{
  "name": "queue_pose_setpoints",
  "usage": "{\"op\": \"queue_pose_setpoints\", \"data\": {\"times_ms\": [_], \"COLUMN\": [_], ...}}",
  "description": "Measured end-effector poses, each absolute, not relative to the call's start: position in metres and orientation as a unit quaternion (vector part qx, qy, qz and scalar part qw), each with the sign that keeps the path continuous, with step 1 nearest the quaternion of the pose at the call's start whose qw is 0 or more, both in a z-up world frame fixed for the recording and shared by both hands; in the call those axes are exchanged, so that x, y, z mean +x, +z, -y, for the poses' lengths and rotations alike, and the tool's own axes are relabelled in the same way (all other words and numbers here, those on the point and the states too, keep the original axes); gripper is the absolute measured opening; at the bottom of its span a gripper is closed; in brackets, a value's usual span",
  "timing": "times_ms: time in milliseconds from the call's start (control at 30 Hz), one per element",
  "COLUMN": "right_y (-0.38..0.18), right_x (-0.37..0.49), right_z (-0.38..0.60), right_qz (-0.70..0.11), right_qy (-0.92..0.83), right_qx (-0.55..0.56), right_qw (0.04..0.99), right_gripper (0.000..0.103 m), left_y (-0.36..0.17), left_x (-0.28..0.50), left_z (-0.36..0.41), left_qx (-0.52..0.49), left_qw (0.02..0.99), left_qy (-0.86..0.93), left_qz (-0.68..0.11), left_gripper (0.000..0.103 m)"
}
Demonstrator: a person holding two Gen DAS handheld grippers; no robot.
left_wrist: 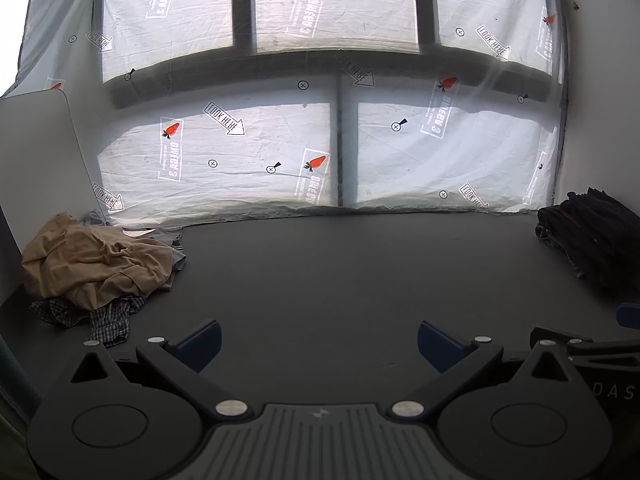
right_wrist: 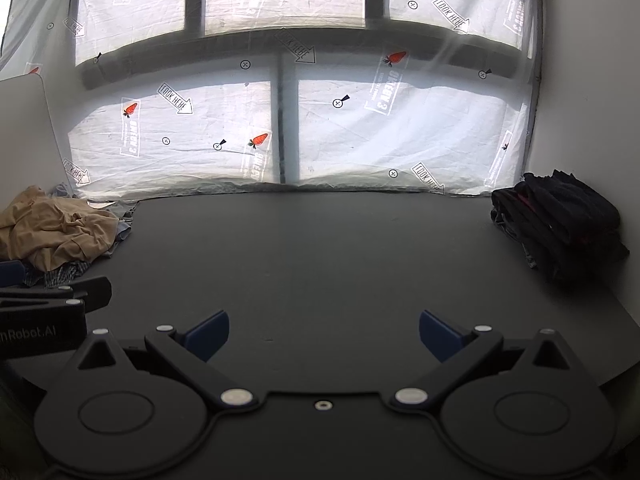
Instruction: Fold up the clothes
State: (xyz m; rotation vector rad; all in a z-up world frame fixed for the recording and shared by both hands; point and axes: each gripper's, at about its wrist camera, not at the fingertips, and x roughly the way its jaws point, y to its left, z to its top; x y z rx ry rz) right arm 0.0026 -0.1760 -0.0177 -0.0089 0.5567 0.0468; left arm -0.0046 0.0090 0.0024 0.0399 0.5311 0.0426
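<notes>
Tabletop: the dark, matte tabletop (left_wrist: 320, 280) spreads flat ahead of both tools, its far edge meeting a window covered in plastic sheeting (left_wrist: 248, 152).
Containers: no bin or basket shows; the clothes lie straight on the tabletop.
Unfolded pile: ahead and far to the left of the left tool (left_wrist: 318, 344) sits a crumpled tan garment (left_wrist: 96, 260), soft and heavily wrinkled, heaped over a dark plaid shirt (left_wrist: 108, 320) whose checked cloth spills toward the tool's left finger. A pale grey-blue garment (left_wrist: 178, 254) pokes out behind the tan one.
Dark stack: ahead and far to the right of the right tool (right_wrist: 324, 336) rests a stack of dark clothes (right_wrist: 560, 220), black with a thin red streak and a grey layer at the bottom, close to the white wall (right_wrist: 580, 100).
Sheeting: translucent, creased, printed with orange carrots, "LOOK HERE" arrows and small circled crosses; dark window bars show through it.
Left tool: blue-padded fingers (left_wrist: 200, 344) spread wide, holding nothing, hovering over bare tabletop; the plaid shirt lies just beside its left linkage.
Right tool: blue-padded fingers (right_wrist: 208, 334) spread wide, holding nothing, over bare tabletop.
Tools together: they sit side by side; the left tool's black body shows at the left edge of the right wrist view.
</notes>
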Motion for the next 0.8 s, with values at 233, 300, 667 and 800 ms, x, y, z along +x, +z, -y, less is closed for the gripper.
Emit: {"op": "queue_pose_setpoints", "data": {"times_ms": [233, 300, 667, 800], "right_y": [-0.0173, -0.0173, -0.0179, -0.0193], "right_x": [0.0003, -0.0001, -0.0010, 0.0014], "right_z": [0.1754, 0.1755, 0.1746, 0.1744], "right_qz": [-0.273, -0.273, -0.281, -0.291], "right_qy": [0.021, 0.021, 0.019, 0.022], "right_qx": [-0.006, -0.006, 0.002, 0.004], "right_qw": [0.962, 0.962, 0.960, 0.957], "right_gripper": [0.103, 0.103, 0.103, 0.103], "left_y": [0.0019, 0.0018, 0.0006, -0.0010], "left_x": [-0.0055, -0.0056, -0.0068, -0.0056], "left_z": [-0.0085, -0.0084, -0.0054, -0.0067], "left_qx": [0.020, 0.020, 0.024, 0.015], "left_qw": [0.965, 0.965, 0.962, 0.959], "left_qy": [0.017, 0.016, 0.013, 0.015], "left_qz": [-0.262, -0.262, -0.272, -0.283], "left_gripper": [0.103, 0.103, 0.103, 0.103]}}
